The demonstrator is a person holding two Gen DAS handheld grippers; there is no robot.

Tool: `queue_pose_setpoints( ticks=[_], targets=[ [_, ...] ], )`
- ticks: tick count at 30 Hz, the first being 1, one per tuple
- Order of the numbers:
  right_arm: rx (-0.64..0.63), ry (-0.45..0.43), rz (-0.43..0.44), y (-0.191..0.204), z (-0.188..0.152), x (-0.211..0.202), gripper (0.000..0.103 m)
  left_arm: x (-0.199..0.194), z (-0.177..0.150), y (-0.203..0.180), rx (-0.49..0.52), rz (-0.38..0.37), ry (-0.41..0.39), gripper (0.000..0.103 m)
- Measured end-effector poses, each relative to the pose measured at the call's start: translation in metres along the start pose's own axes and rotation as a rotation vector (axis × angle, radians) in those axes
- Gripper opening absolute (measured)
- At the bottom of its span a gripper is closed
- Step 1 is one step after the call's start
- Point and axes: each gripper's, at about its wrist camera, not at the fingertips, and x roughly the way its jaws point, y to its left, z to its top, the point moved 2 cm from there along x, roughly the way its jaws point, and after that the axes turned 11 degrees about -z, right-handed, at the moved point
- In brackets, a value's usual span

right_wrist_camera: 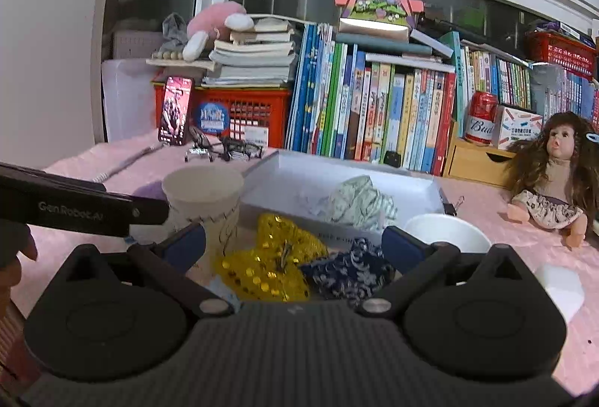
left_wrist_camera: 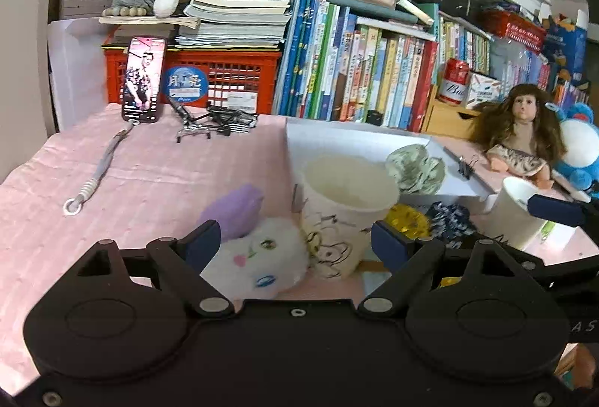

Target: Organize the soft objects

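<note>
Between left tongs (left_wrist_camera: 295, 242): white plush (left_wrist_camera: 258, 257)

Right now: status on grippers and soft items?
Left gripper open over white plush. Right gripper open over yellow pouch and navy pouch. Paper cup crowds the plush.

Fluffy white plush toy (left_wrist_camera: 258, 257), matt paper cup (left_wrist_camera: 344, 216), glossy sequinned yellow pouch (right_wrist_camera: 265, 264).

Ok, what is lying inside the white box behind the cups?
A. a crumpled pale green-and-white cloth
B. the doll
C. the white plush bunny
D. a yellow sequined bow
A: a crumpled pale green-and-white cloth lies inside the white box; the yellow bow lies on the table in front of it.
</note>
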Motion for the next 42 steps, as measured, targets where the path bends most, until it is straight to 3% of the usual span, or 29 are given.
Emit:
queue_pose_setpoints(
  ticks=[11,24,31,42],
  targets=[
    [0.067,0.068,-0.007,-0.001,-0.018,0.004,0.100,0.012,-0.015,0.003,0.003,0.013,0.025,0.087],
    [0.146,0.126,-0.013,0.010,-0.037,0.017,0.081,0.032,-0.026,0.011,-0.010,0.047,0.015,0.087],
    [0.161,0.161,0.003,0.019,-0.044,0.028,0.080,0.036,-0.027,0.015,-0.011,0.061,0.009,0.084],
    [0.196,0.189,-0.033,0.028,-0.047,0.053,0.080,0.041,-0.032,0.023,-0.007,0.101,0.002,0.069]
  ],
)
